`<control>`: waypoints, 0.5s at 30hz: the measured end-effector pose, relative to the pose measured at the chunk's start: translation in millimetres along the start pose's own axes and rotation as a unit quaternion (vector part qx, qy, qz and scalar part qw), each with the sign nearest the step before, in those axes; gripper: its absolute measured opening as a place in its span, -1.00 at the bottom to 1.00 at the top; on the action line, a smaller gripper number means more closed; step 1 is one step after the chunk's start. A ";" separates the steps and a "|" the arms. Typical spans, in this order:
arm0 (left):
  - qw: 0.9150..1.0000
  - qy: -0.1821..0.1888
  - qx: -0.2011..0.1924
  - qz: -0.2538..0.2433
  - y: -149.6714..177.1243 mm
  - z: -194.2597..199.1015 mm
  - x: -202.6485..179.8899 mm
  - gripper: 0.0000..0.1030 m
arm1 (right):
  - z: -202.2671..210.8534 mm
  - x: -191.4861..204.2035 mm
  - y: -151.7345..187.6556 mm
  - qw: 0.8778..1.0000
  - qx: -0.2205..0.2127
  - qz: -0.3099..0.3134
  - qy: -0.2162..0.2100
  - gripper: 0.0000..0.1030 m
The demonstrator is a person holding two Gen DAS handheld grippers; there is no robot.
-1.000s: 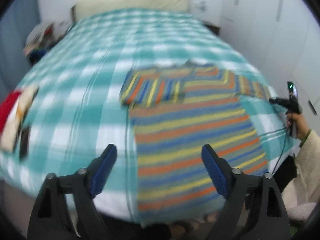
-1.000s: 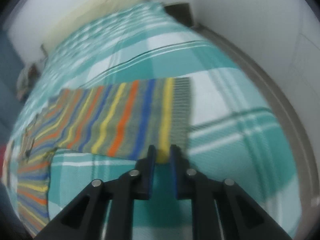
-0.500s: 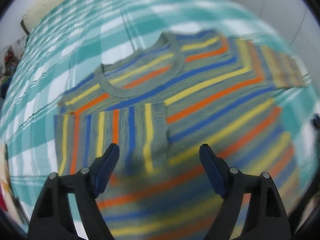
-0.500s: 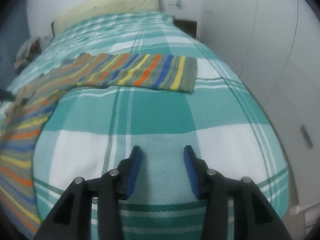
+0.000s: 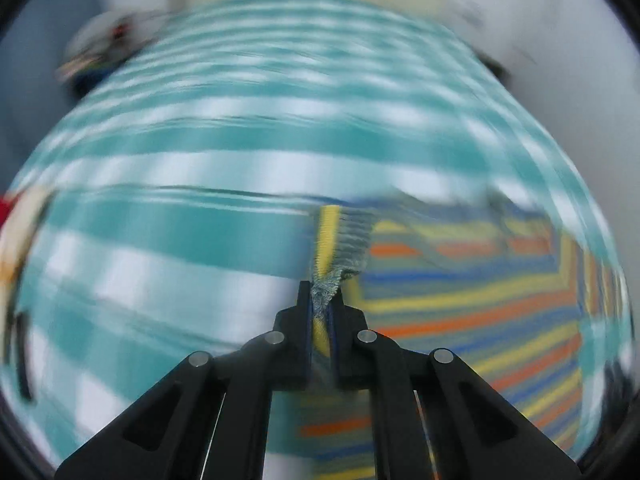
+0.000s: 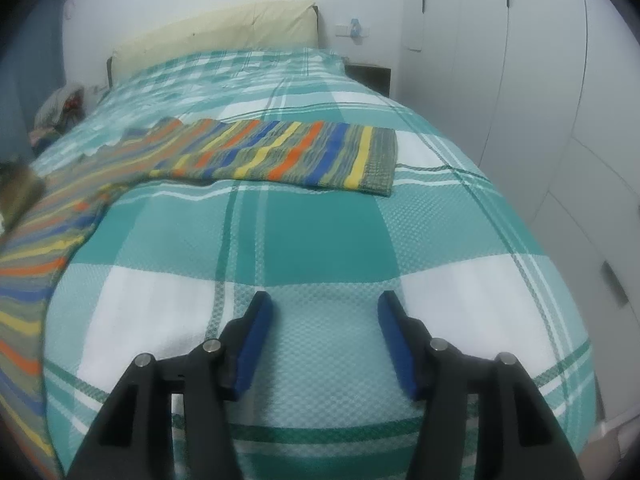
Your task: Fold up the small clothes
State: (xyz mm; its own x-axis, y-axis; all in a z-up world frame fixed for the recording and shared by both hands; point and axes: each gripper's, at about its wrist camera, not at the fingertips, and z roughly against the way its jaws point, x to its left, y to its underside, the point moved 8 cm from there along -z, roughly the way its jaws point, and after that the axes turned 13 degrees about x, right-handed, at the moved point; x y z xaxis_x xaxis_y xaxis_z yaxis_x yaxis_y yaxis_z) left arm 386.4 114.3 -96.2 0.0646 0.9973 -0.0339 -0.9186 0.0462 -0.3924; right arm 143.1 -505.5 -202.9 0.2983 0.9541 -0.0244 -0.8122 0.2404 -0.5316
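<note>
A small sweater (image 5: 460, 300) striped orange, yellow, blue and grey lies flat on the bed. In the blurred left wrist view my left gripper (image 5: 322, 300) is shut on the grey ribbed cuff (image 5: 344, 240) of one sleeve, and the pinched cloth rises between the pads. In the right wrist view the other sleeve (image 6: 280, 156) lies stretched out across the cover, its cuff (image 6: 380, 160) to the right. My right gripper (image 6: 324, 312) hovers well short of that sleeve over the bare cover. Its jaws are opening and nothing is between them.
The bed's teal and white checked cover (image 6: 304, 240) fills both views. A cream headboard (image 6: 224, 32) stands at the far end, white wardrobe doors (image 6: 520, 80) along the right, a dark nightstand (image 6: 368, 76) between them. A heap of clothes (image 6: 60, 108) lies far left.
My left gripper swept from open above the sweater's body to the sleeve end and shut on the cuff. My right gripper let go of the other cuff, drew back and opened wider.
</note>
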 end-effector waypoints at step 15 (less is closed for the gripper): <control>0.972 -0.088 0.044 0.215 79.6 -68.4 201.9 -0.93 | -3.8 5.3 -1.6 1.000 -0.002 0.012 0.025 0.10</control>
State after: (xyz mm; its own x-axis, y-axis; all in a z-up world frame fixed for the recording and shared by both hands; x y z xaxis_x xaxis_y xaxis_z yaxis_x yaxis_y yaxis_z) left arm 353.0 315.4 -197.2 -0.3932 0.9193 -0.0168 -0.8765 -0.3802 -0.2953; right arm 147.8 -501.6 -205.4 0.3041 0.9494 -0.0787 -0.8169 0.2174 -0.5343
